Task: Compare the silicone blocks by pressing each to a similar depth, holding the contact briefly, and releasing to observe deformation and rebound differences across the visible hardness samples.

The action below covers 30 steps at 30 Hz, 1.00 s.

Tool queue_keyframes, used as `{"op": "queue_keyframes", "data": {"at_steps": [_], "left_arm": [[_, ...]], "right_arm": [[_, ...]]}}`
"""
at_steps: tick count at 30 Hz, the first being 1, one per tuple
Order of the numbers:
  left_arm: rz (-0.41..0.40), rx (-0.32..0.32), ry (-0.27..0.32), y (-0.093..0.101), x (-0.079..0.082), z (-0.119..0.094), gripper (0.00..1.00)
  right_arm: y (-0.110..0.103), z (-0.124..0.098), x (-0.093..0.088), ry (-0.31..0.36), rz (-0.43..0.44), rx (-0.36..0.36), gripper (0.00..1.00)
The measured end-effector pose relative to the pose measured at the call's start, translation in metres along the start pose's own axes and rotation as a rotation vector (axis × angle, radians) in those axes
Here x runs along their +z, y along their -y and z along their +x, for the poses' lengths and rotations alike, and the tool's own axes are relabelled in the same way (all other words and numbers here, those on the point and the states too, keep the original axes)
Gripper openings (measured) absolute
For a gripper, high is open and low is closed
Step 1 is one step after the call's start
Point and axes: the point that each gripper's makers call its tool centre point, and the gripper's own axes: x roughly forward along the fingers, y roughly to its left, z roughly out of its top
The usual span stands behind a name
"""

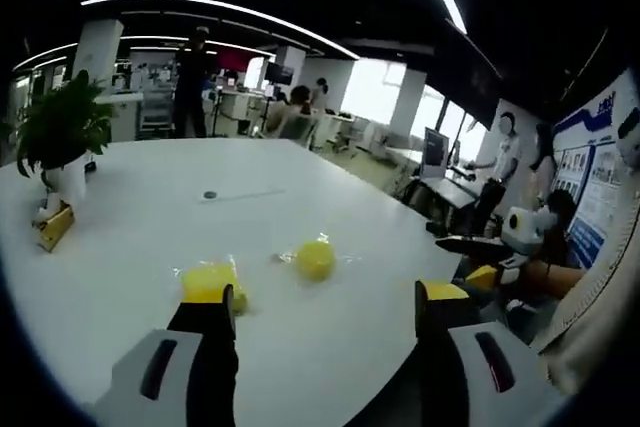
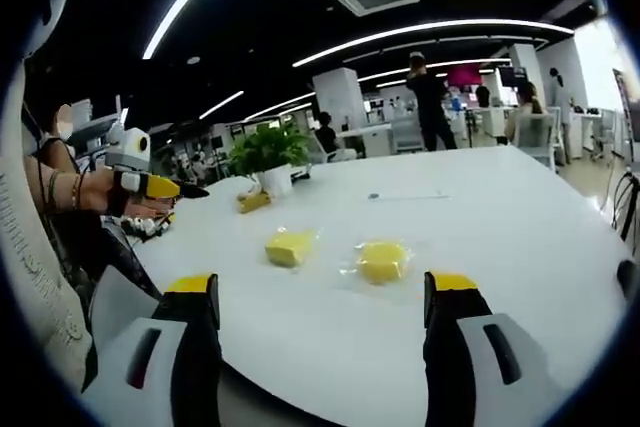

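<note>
in the left gripper view my left gripper (image 1: 328,299) rides low over the white table (image 1: 150,227) with its jaws standing wide apart and nothing between them; their tips are yellow-capped; one yellow block (image 1: 210,282) in clear wrap lies on the table just beyond my left jaw, partly hidden by its tip, and whether they touch i cannot tell; a second yellow block (image 1: 315,259) lies a little further on, near the middle of the gap between my jaws, apart from both; further back on the table i see a small dark round thing (image 1: 210,194) and, at the far left edge, a potted plant (image 1: 60,137) with a small yellowish thing (image 1: 53,228) just beside it; on the right a yellow-tipped gripper (image 1: 478,277) shows beyond the table's edge near a person's arm.

in the right gripper view my right gripper (image 2: 322,299) also holds its jaws wide apart and grips nothing; the two yellow blocks lie side by side on the white table (image 2: 500,217) ahead of me, the left one (image 2: 287,246) squarish, the right one (image 2: 382,260) rounder in crinkled wrap; they sit near each other without touching, both clear of my jaws; the potted plant (image 2: 268,155) stands further back; at the left edge a hand holds a yellow-tipped gripper (image 2: 160,187) above the table's edge, well away from the blocks; people stand and sit in the office behind.
</note>
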Motion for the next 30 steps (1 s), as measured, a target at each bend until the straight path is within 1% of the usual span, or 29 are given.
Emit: {"op": "queue_keyframes", "data": {"at_steps": [2,4,6,7,9,10,12,13,15,16,18,21,23,26,28,30], "left_arm": [[-0.003,-0.007,-0.012,0.001,0.009,0.013,0.72],[-0.009,-0.028,-0.030,0.004,0.015,0.026,0.72],[-0.042,-0.049,-0.036,0.006,0.019,0.037,0.71],[-0.089,-0.062,-0.051,0.008,0.020,0.044,0.71],[-0.168,-0.083,-0.050,0.008,0.024,0.058,0.71],[-0.203,-0.087,-0.059,0.007,0.024,0.064,0.71],[-0.271,-0.088,-0.052,0.002,0.028,0.079,0.71],[-0.303,-0.091,-0.067,0.001,0.025,0.087,0.72],[-0.337,-0.100,-0.083,0.000,0.022,0.099,0.72],[-0.331,-0.103,-0.089,-0.001,0.020,0.105,0.73],[-0.310,-0.111,-0.141,-0.001,0.007,0.117,0.73],[-0.286,-0.112,-0.177,-0.006,-0.004,0.133,0.73],[-0.313,-0.107,-0.169,-0.011,-0.006,0.143,0.73],[-0.315,-0.086,-0.177,-0.020,-0.011,0.156,0.78],[-0.306,-0.090,-0.186,-0.024,-0.014,0.163,0.76],[-0.326,-0.087,-0.192,-0.028,-0.015,0.169,0.77]], "right_arm": [[0.001,0.001,0.002,0.007,-0.002,-0.002,0.79],[0.003,0.001,0.005,0.014,0.002,-0.006,0.79],[0.005,0.001,0.006,0.017,0.005,-0.012,0.79],[0.007,0.002,0.006,0.018,0.008,-0.013,0.79],[0.009,0.002,0.007,0.020,0.011,-0.019,0.79],[0.010,0.002,0.007,0.019,0.013,-0.020,0.79],[0.013,0.003,0.005,0.016,0.019,-0.026,0.79],[0.015,0.004,0.004,0.013,0.026,-0.029,0.79],[0.017,0.005,0.002,0.007,0.033,-0.033,0.79],[0.018,0.006,0.001,0.004,0.036,-0.034,0.78],[0.020,0.008,0.000,-0.003,0.044,-0.037,0.78],[0.024,0.011,-0.002,-0.008,0.048,-0.038,0.78],[0.027,0.013,-0.002,-0.014,0.053,-0.040,0.78],[0.030,0.015,-0.002,-0.020,0.056,-0.046,0.78],[0.033,0.016,-0.001,-0.027,0.055,-0.047,0.78],[0.033,0.017,0.000,-0.033,0.059,-0.050,0.78]]}}
